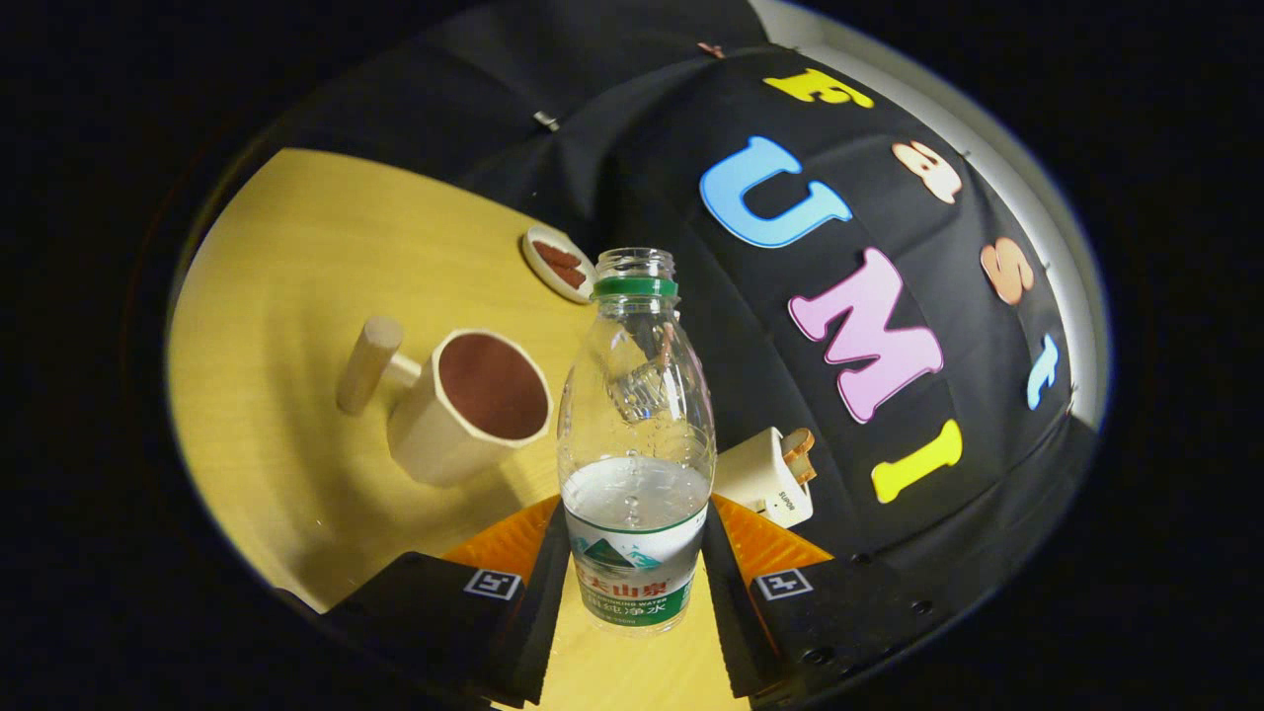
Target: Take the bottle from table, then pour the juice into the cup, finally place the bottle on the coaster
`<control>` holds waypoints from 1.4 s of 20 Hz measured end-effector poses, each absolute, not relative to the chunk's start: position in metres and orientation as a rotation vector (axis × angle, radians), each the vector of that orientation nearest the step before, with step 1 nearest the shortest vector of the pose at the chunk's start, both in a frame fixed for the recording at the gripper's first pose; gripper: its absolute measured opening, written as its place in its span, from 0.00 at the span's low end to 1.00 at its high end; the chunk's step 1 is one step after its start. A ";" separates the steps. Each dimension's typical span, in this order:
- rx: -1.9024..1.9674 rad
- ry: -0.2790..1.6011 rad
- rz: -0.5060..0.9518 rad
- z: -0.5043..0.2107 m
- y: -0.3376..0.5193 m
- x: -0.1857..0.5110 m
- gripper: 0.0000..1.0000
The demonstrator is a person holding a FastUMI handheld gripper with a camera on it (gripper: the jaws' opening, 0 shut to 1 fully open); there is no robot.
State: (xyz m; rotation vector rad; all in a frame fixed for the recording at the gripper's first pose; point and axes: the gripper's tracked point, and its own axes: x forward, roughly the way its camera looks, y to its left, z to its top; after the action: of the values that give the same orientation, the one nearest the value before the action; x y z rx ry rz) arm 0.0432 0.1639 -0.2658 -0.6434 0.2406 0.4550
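Bottle (pixel 635 444) upright, clamped between the tongs (pixel 635 583).
Gripper view: both fingers pressed on the labelled lower body, cap off, liquid roughly halfway up. Cup (pixel 474 407) ahead and left on the table (pixel 286 296), mouth open; coaster (pixel 558 263) farther beyond, near the wall. Probably pour leftward next.

The pale yellow wooden table (pixel 286 286) carries a beige faceted mug (pixel 464 405); beyond it lies a small white round coaster (pixel 556 263).
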 end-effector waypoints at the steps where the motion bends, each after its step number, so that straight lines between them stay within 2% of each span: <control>1: -0.575 0.227 0.457 -0.257 0.164 0.044 0.70; 10: -0.086 0.193 0.403 -0.213 0.151 0.096 0.70; 18: 0.184 0.254 0.504 -0.246 0.157 0.134 0.74; 28: 0.207 0.250 0.401 -0.289 0.168 0.181 0.76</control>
State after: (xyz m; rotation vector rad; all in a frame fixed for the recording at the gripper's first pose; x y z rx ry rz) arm 0.1813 0.1681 -0.2889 0.2065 0.2496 0.4012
